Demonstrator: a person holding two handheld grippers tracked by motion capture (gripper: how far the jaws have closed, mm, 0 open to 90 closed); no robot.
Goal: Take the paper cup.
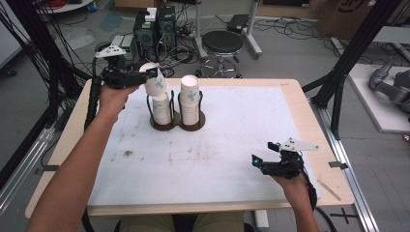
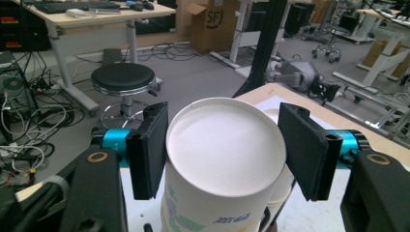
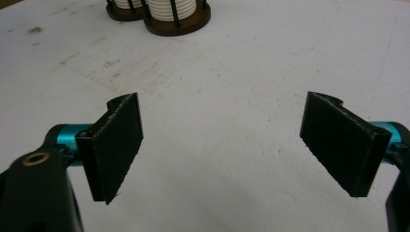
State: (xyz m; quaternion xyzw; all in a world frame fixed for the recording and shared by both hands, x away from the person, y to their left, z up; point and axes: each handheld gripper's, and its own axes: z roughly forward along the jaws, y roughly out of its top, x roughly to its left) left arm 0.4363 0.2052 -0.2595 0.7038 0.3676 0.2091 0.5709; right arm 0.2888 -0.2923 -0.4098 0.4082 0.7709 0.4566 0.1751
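Left tool [image 1: 145, 76] clamps white paper cup [image 1: 155, 83], blue print, upside down, tilted; right tool [image 1: 265, 152] open.

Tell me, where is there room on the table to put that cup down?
Free: the white mat between the cup holder and the right gripper, and right of the holder. Crowded: around the holder, where the left gripper holds the cup.

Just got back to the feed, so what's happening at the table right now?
A person is working with a hand-held gripper in each hand. The left hand-held gripper is shut on a white paper cup, held tilted above the left stack of cups in a dark two-slot cup holder. The right stack stands in the other slot. The right hand-held gripper is open with nothing between its jaws, over the white mat near the table's front right corner.
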